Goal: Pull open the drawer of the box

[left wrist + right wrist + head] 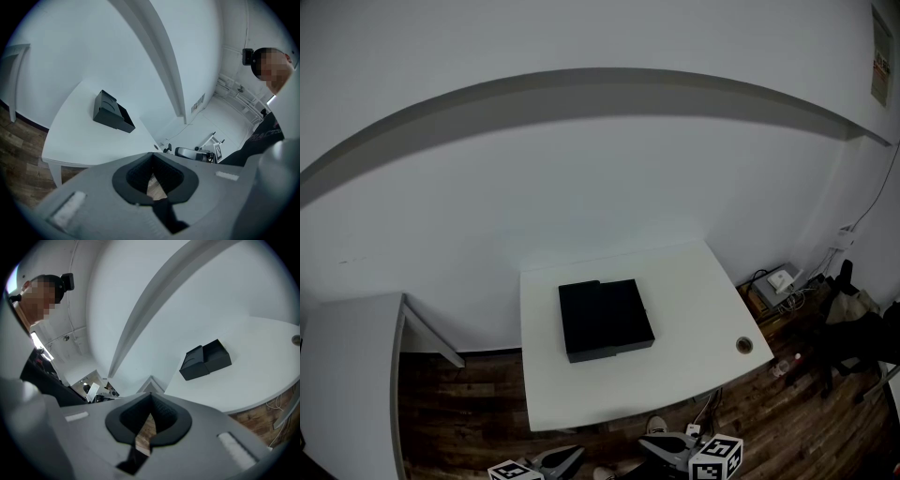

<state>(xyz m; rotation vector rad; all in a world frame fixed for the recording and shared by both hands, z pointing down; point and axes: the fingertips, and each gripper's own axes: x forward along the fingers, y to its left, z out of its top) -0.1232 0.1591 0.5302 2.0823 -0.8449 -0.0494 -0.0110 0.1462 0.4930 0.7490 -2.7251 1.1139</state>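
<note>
Here, black box rests on white table over wood floor, left tongs and right tongs closed.

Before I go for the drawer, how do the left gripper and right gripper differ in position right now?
In the head view, the left gripper sits toward the black box's left side; the right gripper toward its right side, slightly higher in frame. The left gripper's marker cube is cut by the frame edge; the right gripper's marker cube shows nearly whole. Shared: both have fingers closed on nothing, short of the table.
</note>
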